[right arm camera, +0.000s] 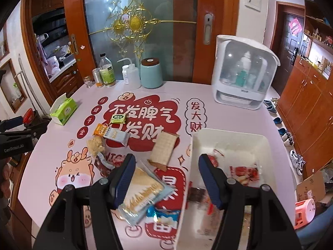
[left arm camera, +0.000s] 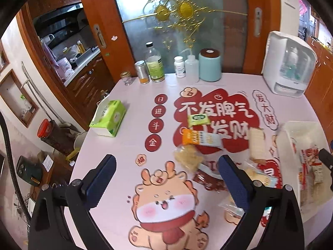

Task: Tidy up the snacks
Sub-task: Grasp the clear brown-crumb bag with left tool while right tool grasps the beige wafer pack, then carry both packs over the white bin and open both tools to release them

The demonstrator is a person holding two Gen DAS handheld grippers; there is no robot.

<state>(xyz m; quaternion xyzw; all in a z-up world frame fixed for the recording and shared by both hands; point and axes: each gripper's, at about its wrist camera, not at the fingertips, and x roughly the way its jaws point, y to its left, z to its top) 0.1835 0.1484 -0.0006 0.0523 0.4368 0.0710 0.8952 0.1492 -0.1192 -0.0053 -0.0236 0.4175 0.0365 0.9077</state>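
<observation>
Several snack packets lie loose on the printed pink tablecloth: a green packet [left arm camera: 197,119] [right arm camera: 118,118], an orange-and-white bar [left arm camera: 199,138] [right arm camera: 112,135], a pale cracker pack [left arm camera: 187,159] [right arm camera: 95,145], a tan wafer pack [left arm camera: 257,143] [right arm camera: 163,148] and a dark red packet [left arm camera: 208,180] [right arm camera: 104,164]. My left gripper [left arm camera: 166,179] hangs open over the cartoon print, left of the pile, holding nothing. My right gripper [right arm camera: 166,175] is open too, astride the left wall of the white bin [right arm camera: 229,133] [left arm camera: 291,137]. Red packets [right arm camera: 245,171] lie in the bin. A clear cracker pack [right arm camera: 143,189] and a blue packet [right arm camera: 164,216] sit under its left finger.
A green tissue box [left arm camera: 108,117] [right arm camera: 63,110] stands near the table's left edge. Bottles [left arm camera: 154,64] and a teal canister [left arm camera: 210,65] [right arm camera: 151,73] line the back. A white appliance [right arm camera: 243,75] stands at the back right. Shoes and a pink stool [right arm camera: 305,210] are on the floor to the right.
</observation>
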